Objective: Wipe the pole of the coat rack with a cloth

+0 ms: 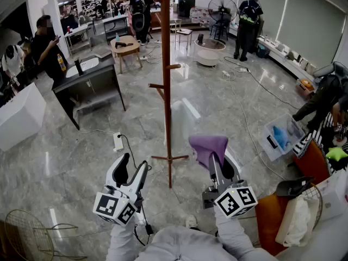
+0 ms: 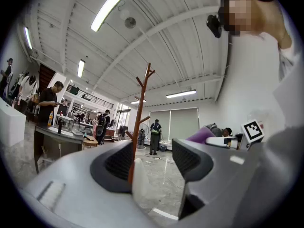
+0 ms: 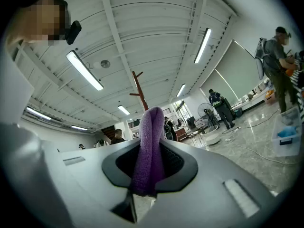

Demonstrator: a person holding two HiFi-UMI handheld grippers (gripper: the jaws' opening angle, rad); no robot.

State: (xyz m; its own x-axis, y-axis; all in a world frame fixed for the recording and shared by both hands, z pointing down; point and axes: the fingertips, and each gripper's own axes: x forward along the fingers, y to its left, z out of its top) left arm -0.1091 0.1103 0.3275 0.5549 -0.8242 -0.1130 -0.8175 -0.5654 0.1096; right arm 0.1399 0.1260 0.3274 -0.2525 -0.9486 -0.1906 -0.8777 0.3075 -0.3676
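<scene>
Held purple cloth (image 1: pixel 208 147) clamped in jaws of right gripper (image 1: pixel 213 157), just right of coat rack pole (image 1: pixel 167 113), fold bunched upward as wiping pad. Held left gripper (image 1: pixel 132 168) left of pole with jaws apart, empty, probably to steady rack. Touched pole with neither.

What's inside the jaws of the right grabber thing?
A folded purple fuzzy cloth, pinched tight by the right gripper. In the head view it flops over the jaw tips and covers them. The brown wooden coat rack pole stands apart, ahead.
</scene>
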